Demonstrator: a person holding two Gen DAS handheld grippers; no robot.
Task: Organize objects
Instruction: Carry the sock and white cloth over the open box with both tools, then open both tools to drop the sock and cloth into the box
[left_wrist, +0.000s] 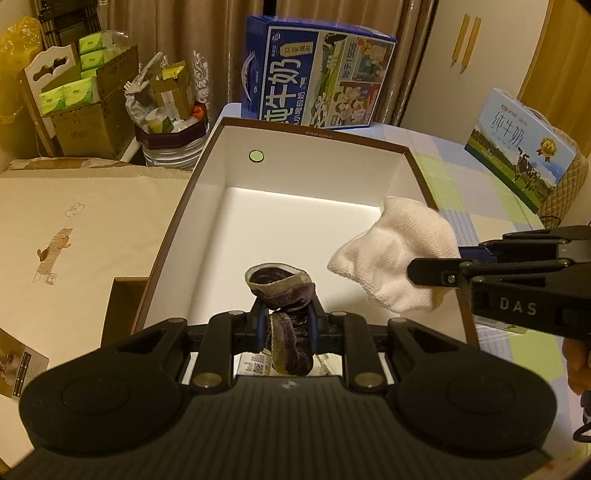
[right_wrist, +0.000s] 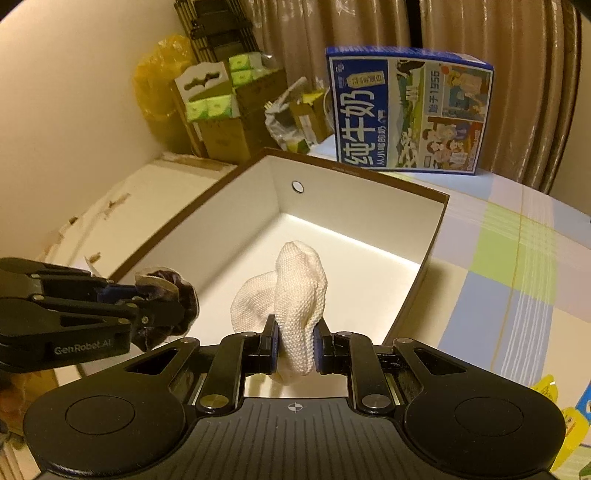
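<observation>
Across the middle of both views we see the tabletop (right_wrist: 517, 258) under its checked cloth, carrying a large open box (left_wrist: 207, 206) with a brown rim and a white inside. We find nothing lying on the box floor, so we judge the tidying to be at an early stage: two items are in hand and neither is put down yet; both presumably go into the box, and both remain to be let go.

Next in size, a blue milk carton (left_wrist: 314, 74) stands behind the box at the upper middle of the frame, and a paler one (left_wrist: 521, 147) sits at the upper right of the left wrist view.

Our left hand-held gripper (left_wrist: 288, 325) is clamped on a dark purple sock (left_wrist: 284, 291), which stands up from between the pads at the lower middle, over the near end of the box.

Our right hand-held gripper (right_wrist: 295, 347) is clamped on a white sock (right_wrist: 295, 295), bunched between its pads; in the left wrist view that sock hangs at the right of the frame, over the box's right wall.
</observation>
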